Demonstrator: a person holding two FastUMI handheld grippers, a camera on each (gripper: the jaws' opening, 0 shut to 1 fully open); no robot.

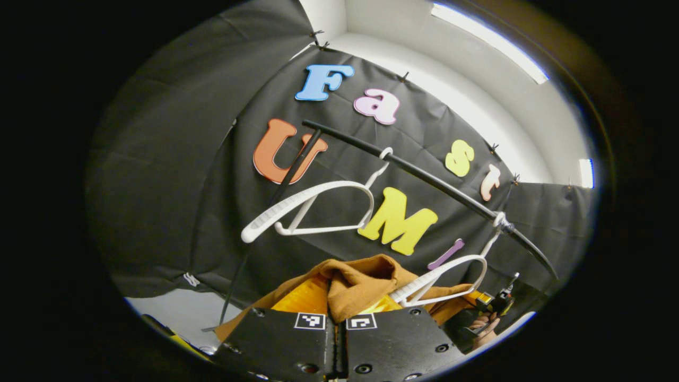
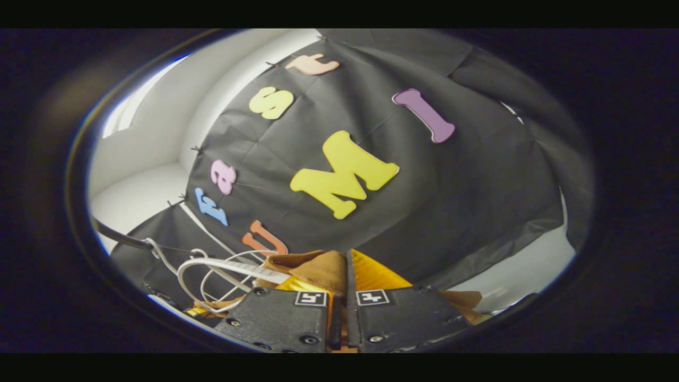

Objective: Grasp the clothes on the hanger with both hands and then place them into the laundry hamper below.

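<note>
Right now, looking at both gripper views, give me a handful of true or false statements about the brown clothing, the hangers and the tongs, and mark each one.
1. Two white hangers hang from the black rail. True: the bare hanger and the second hanger.
2. The brown garment is bunched at the left tongs. True.
3. The bare hanger carries a blue shirt. False: nothing hangs on it.
4. The right tongs are wide open, away from any cloth. False: their fingers are close together, with brown fabric between them.
5. The second hanger has dropped off the rail. False: its hook sits on the rail, and its body lies against the garment.
</note>
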